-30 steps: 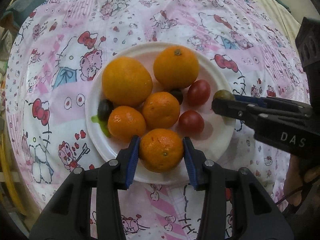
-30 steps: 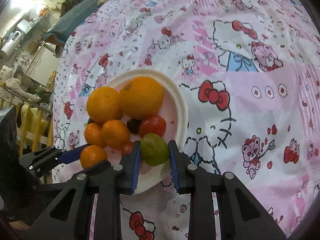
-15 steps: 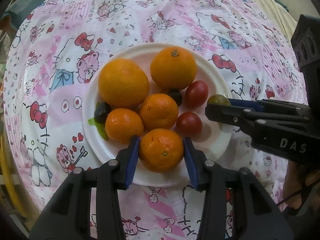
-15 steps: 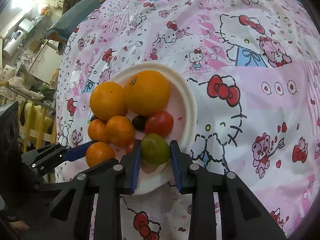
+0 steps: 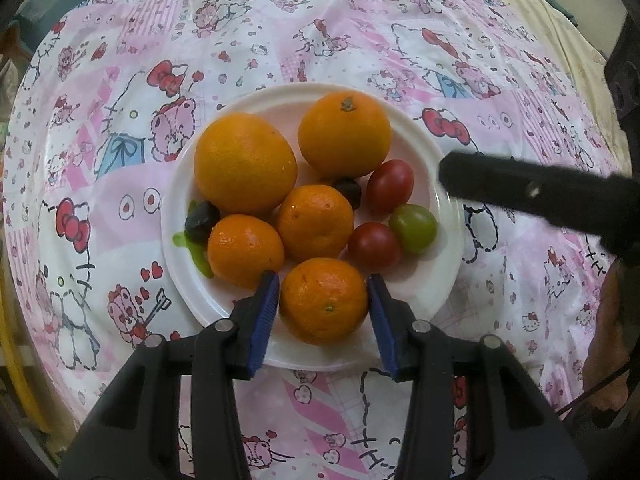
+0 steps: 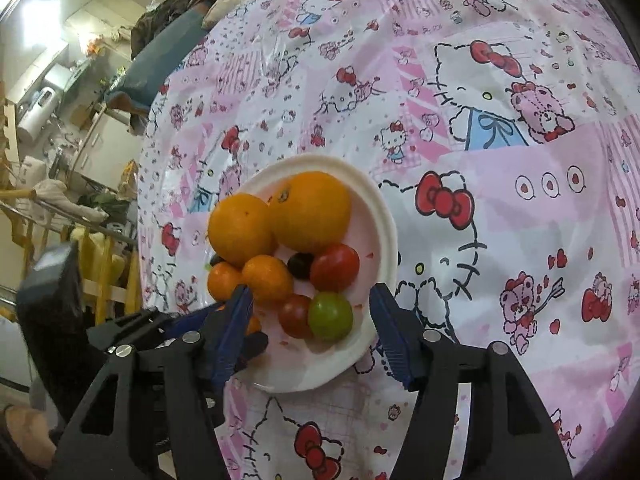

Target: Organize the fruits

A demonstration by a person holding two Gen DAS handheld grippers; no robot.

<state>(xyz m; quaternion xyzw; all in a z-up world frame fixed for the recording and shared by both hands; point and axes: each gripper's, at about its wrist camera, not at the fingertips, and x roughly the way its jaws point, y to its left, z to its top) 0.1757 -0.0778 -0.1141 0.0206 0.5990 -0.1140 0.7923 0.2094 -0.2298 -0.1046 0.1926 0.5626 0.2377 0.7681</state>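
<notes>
A white plate (image 5: 446, 252) (image 6: 386, 220) holds two big oranges (image 5: 245, 162), three small mandarins, two red tomatoes (image 5: 390, 186), dark grapes and a green tomato (image 5: 413, 228) (image 6: 330, 316). My left gripper (image 5: 323, 278) straddles the front mandarin (image 5: 324, 300) and its jaws are opening, with the pads just off the peel. My right gripper (image 6: 311, 289) hovers above the plate's near rim, its jaws opening wide. The green tomato lies loose on the plate between them, against a red tomato (image 6: 295, 316). One right finger (image 5: 520, 188) crosses the left wrist view.
A pink cartoon-print cloth (image 5: 360, 32) covers the round table. Off its far left edge are clutter, a rack and a blue garment (image 6: 160, 64). A person's hand (image 5: 608, 352) shows at the right. The left gripper's body (image 6: 132, 344) is beside the plate.
The right jaws have spread and let go of the green tomato, which now rests on the plate. The left jaws have widened slightly around the front mandarin.
</notes>
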